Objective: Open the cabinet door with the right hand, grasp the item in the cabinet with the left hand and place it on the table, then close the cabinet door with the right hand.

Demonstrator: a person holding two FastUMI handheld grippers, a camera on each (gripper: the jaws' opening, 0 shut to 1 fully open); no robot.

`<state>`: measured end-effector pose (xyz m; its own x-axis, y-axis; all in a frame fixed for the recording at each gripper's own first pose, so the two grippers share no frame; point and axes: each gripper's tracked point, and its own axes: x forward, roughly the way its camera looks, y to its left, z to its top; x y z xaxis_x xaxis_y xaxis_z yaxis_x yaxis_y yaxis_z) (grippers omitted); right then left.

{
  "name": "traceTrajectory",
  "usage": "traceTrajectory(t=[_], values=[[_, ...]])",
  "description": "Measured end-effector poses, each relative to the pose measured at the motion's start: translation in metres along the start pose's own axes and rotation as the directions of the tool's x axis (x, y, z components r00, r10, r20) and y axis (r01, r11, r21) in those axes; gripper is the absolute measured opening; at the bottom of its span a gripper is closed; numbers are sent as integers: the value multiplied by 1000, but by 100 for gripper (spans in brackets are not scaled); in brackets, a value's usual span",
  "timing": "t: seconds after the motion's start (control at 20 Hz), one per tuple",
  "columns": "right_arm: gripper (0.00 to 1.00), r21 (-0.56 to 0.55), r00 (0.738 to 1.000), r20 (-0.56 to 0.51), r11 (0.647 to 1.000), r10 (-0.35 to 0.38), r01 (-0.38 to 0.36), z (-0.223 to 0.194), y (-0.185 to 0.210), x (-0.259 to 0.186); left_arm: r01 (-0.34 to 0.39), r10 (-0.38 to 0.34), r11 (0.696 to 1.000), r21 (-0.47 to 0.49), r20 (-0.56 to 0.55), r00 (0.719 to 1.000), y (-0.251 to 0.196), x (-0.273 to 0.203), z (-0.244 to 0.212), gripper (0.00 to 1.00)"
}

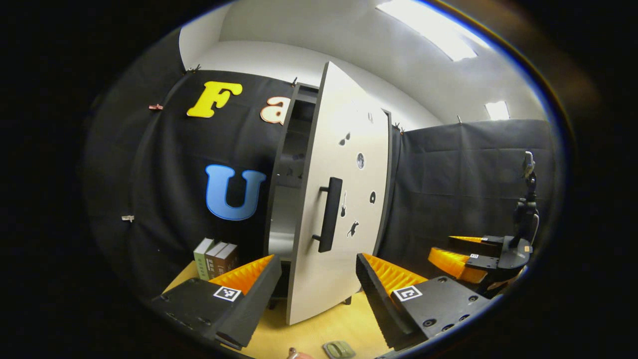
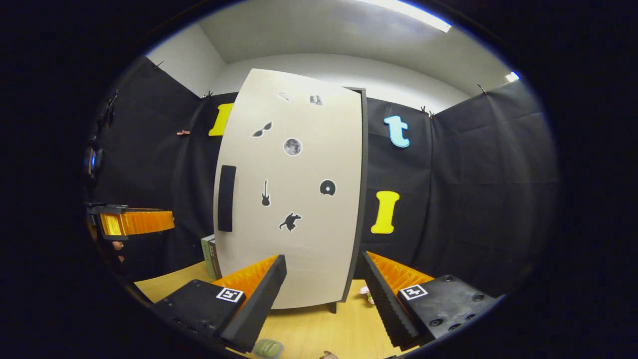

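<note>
Cabinet door (image 1: 344, 199) standing part-open as I am holding both tongs back from it, jaws apart and empty.

I am judging the door-closing step to be in hand: a small green item (image 1: 339, 349) is lying on the bench (image 1: 344, 324) near my left tongs (image 1: 315, 294), though I cannot tell whether it came from the cabinet. Next my right tongs (image 2: 323, 294) need to meet the door or its handle (image 2: 227, 198) and swing it shut. Books (image 1: 215, 257) are standing left of the cabinet, clear of the door's path.

The wooden table (image 1: 344, 324) carries the cabinet (image 1: 329, 199) at the far side, some upright books (image 1: 215, 258) left of it, and a small green item (image 1: 339, 349) near.
</note>
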<state>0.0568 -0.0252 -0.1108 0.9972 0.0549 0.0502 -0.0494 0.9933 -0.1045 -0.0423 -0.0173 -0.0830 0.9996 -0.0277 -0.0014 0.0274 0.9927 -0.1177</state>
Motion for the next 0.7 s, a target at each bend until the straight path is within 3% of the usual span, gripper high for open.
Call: traceTrajectory(t=[0.15, 0.4, 0.7], values=[[98, 71, 1000, -1, 997, 1, -1, 4, -5, 2, -39, 39, 999, 37, 19, 999, -4, 0, 5, 95], [97, 81, 1000, -12, 997, -16, 17, 0, -19, -2, -141, 137, 988, 64, 67, 988, -5, 9, 18, 95], [97, 63, 1000, -5, 998, -31, 31, 2, -30, 0, -161, 154, 982, 98, 77, 985, -13, 12, 21, 95]])
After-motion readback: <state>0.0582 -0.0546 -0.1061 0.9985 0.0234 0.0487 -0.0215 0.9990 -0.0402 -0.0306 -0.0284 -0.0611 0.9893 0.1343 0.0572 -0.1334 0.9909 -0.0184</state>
